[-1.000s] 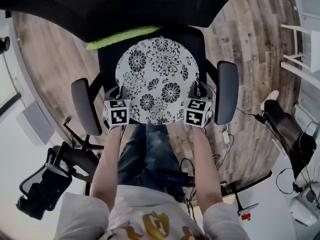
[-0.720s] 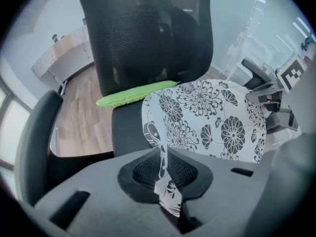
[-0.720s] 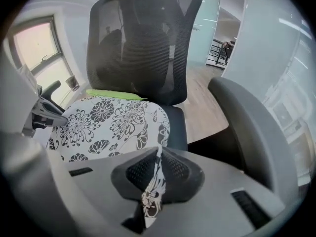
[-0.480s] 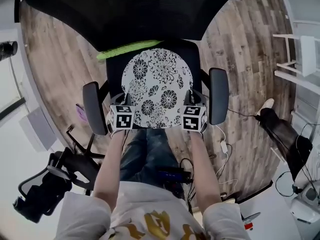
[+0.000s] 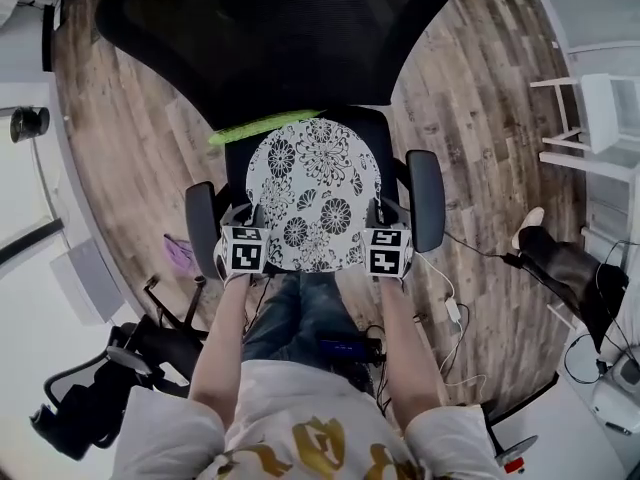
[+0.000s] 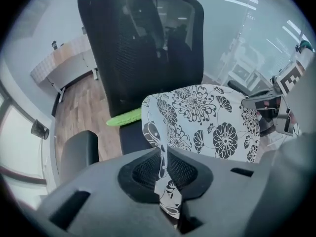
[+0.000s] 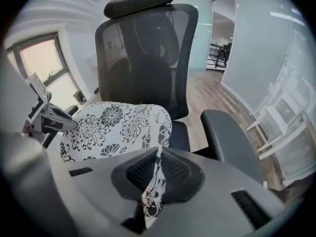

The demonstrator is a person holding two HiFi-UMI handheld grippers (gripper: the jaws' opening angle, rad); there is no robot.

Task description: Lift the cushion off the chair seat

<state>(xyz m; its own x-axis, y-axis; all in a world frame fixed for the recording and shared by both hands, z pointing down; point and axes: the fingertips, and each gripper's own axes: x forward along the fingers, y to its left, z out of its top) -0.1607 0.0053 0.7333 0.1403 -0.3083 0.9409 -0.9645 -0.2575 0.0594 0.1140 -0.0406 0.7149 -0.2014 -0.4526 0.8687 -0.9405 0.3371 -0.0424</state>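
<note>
A round white cushion with a black flower print (image 5: 314, 193) hangs above the black seat (image 5: 242, 148) of the office chair, held at its near edge from both sides. My left gripper (image 5: 243, 226) is shut on the cushion's left edge (image 6: 163, 169), the fabric pinched between its pads. At the other side my right gripper (image 5: 383, 218) is shut on the right edge (image 7: 154, 177) in the same way. The cushion (image 6: 207, 120) sags between the two grippers, and its far part (image 7: 116, 127) is off the seat as well.
The chair's tall mesh backrest (image 5: 270, 38) rises behind the cushion and its armrests (image 5: 201, 228) (image 5: 425, 198) flank it. A green pad (image 5: 262, 126) lies at the back of the seat. Another black chair (image 5: 110, 368) and cables (image 5: 450, 308) lie on the wooden floor.
Both grippers have risen together with the cushion, which now hangs higher over the seat. The chair looks smaller in the head view. The grips have not changed.
</note>
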